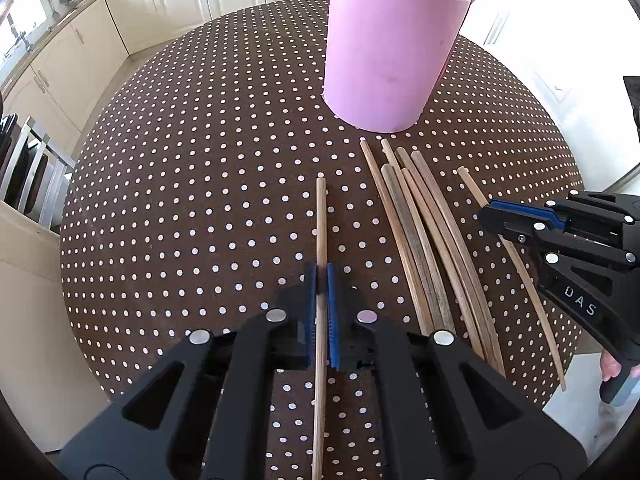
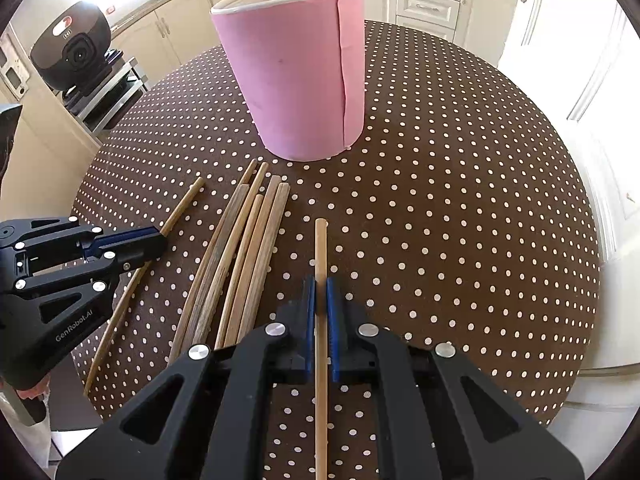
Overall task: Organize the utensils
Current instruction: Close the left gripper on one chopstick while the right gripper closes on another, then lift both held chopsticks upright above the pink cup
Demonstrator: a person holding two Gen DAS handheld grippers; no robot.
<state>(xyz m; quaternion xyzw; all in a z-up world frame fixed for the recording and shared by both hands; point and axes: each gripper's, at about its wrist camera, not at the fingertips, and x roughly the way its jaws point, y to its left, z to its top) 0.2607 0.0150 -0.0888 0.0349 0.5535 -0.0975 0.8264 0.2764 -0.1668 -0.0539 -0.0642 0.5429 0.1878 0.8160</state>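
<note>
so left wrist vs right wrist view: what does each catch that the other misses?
Left wrist only: the right gripper from the side, shut on its chopstick. Right wrist only: the left gripper side-on, the holder's seam, a black appliance. Both: pink holder, loose chopstick bundle, dotted tablecloth, own jaws clamping one chopstick.

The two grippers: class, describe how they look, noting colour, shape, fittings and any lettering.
Both are matte black plastic with triangular cut-outs, silver round pivot pins and blue ribbed pads. The right gripper reads "DAS"; the left gripper reads "GenRobot.AI".
</note>
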